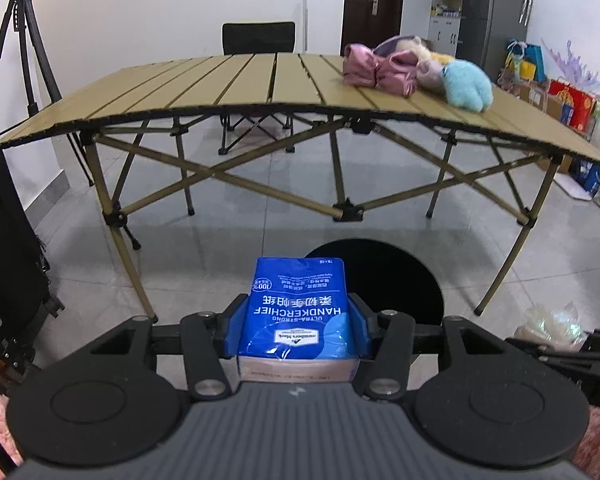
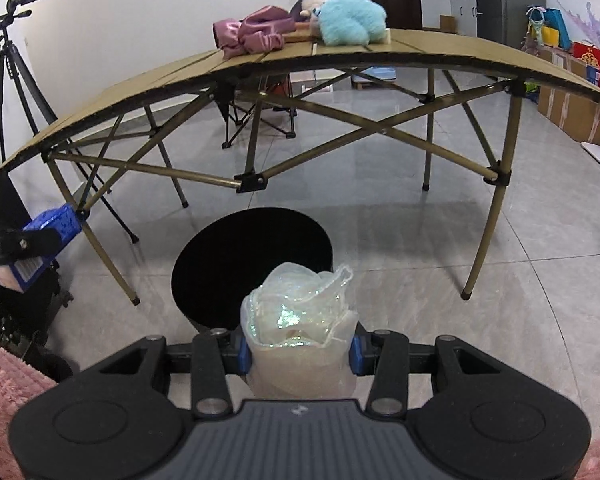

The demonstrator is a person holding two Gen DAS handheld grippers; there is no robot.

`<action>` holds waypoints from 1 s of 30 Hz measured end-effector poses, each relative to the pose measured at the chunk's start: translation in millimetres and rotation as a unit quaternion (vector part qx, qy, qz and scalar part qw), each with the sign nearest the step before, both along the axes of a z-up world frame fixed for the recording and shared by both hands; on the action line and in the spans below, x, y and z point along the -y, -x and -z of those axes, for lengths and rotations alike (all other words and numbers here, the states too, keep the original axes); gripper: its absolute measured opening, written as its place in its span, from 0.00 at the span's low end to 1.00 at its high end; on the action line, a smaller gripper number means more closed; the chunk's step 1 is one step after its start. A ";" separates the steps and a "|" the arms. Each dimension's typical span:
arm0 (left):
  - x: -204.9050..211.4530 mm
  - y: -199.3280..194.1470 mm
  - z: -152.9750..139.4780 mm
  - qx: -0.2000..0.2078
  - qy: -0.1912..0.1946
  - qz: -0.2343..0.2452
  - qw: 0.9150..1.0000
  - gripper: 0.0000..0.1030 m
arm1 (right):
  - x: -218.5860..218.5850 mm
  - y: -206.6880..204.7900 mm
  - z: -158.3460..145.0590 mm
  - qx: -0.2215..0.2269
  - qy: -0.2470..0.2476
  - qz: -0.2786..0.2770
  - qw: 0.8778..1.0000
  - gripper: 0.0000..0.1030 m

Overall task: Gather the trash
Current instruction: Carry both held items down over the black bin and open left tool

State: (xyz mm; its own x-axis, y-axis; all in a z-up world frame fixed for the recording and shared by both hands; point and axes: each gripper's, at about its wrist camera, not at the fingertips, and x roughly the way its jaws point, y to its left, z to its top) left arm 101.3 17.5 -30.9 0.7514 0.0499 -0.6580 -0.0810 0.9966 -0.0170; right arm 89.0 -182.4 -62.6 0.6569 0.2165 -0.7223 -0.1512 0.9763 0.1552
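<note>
My left gripper (image 1: 298, 320) is shut on a blue handkerchief tissue pack (image 1: 298, 304) and holds it above the floor, just left of a black round trash bin (image 1: 396, 284). My right gripper (image 2: 300, 350) is shut on a crumpled clear iridescent plastic wrapper (image 2: 300, 320), held just in front of the bin's opening (image 2: 252, 264). The left gripper with the tissue pack (image 2: 44, 236) also shows at the left edge of the right wrist view. The wrapper (image 1: 552, 324) shows at the right of the left wrist view.
A tan folding table (image 1: 240, 88) stands behind the bin, with a pink cloth (image 1: 376, 68) and a light blue plush toy (image 1: 466, 88) on it. A tripod (image 1: 24, 52) stands at left. Boxes and bags (image 1: 568, 104) line the right wall. A folding chair (image 1: 256, 40) sits behind the table.
</note>
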 end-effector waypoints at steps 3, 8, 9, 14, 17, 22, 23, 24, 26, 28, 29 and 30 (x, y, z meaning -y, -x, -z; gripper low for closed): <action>-1.7 -4.2 5.2 -0.013 -0.003 -0.003 1.000 0.51 | -2.7 -6.4 2.5 -0.010 0.002 -0.001 1.000 0.41; -5.6 -15.6 13.3 -0.040 0.003 -0.009 0.999 0.51 | -7.1 -16.6 9.7 -0.026 0.007 -0.003 1.000 0.41; -5.4 -18.2 14.7 -0.044 0.002 -0.010 0.999 0.51 | -7.5 -19.0 11.5 -0.029 0.007 -0.002 1.000 0.41; -2.4 -34.5 22.7 -0.075 -0.003 -0.010 0.997 0.51 | -6.4 -30.6 19.5 -0.042 0.010 0.006 0.999 0.41; -0.3 -45.7 28.5 -0.101 0.001 -0.011 0.995 0.51 | -3.2 -40.1 25.8 -0.052 0.009 0.014 0.999 0.41; 10.9 -62.3 31.3 -0.120 -0.004 -0.001 0.993 0.51 | 4.4 -56.4 31.3 -0.063 -0.002 0.030 0.998 0.41; 14.0 -65.6 31.7 -0.124 -0.005 0.002 0.992 0.51 | 5.5 -59.7 32.1 -0.065 -0.003 0.034 0.997 0.41; 16.2 -68.7 32.1 -0.127 -0.005 0.004 0.992 0.51 | 5.9 -62.6 32.5 -0.065 -0.004 0.036 0.997 0.41; 19.5 -76.1 33.6 -0.135 0.004 0.011 0.991 0.51 | 7.8 -68.6 33.4 -0.066 -0.004 0.042 0.997 0.41; 24.5 -84.9 34.4 -0.142 0.006 0.016 0.990 0.51 | 9.9 -74.1 33.5 -0.066 -0.004 0.047 0.997 0.41; 27.5 -89.0 34.8 -0.144 0.006 0.019 0.989 0.51 | 10.9 -76.8 32.9 -0.065 -0.002 0.050 0.997 0.41; 30.4 -92.9 35.3 -0.147 0.006 0.021 0.989 0.51 | 11.7 -79.2 32.5 -0.063 -0.001 0.053 0.997 0.41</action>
State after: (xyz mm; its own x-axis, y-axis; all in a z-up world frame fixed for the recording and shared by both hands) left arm 194.1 -12.8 -66.2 0.5284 0.0145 -0.8489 -0.0432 0.9990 -0.0098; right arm 168.2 -194.1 -95.1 0.5796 0.1526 -0.8005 -0.0259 0.9853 0.1691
